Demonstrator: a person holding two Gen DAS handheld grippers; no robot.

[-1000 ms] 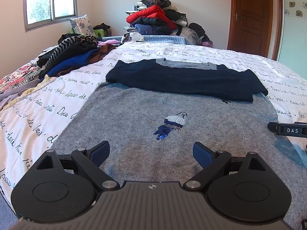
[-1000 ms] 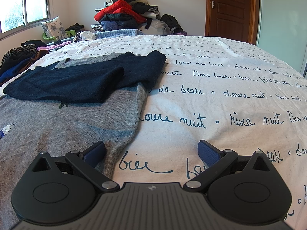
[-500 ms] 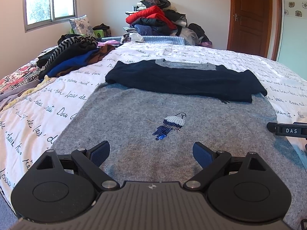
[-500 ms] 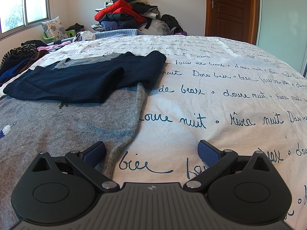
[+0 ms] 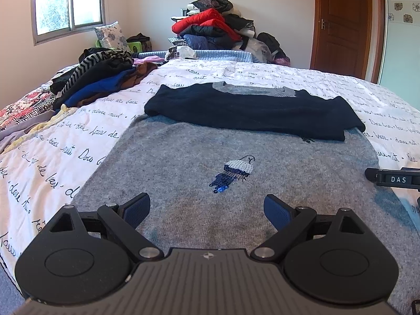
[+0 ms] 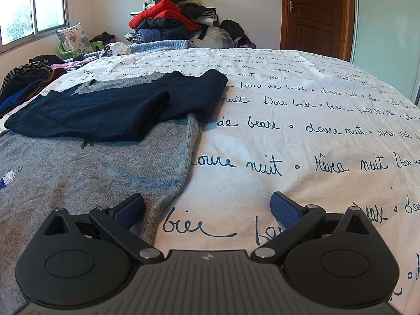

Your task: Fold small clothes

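Note:
A grey sweater (image 5: pixel 183 173) with a sequin bird motif (image 5: pixel 232 173) lies flat on the bed. Its navy sleeves (image 5: pixel 249 110) are folded across the upper part. My left gripper (image 5: pixel 207 208) is open and empty, low over the sweater's lower part. My right gripper (image 6: pixel 207 208) is open and empty at the sweater's lower right edge (image 6: pixel 181 173), one finger over the grey knit, the other over the bedspread. The navy sleeves (image 6: pixel 105 115) also show in the right wrist view. The right gripper's side (image 5: pixel 393 179) shows at the right of the left wrist view.
The bed has a white bedspread (image 6: pixel 302 131) with dark script. A heap of loose clothes (image 5: pixel 99 78) lies at the left of the bed. A tall pile of clothes (image 5: pixel 215 31) stands behind the bed. A brown door (image 5: pixel 341 23) is at the back right.

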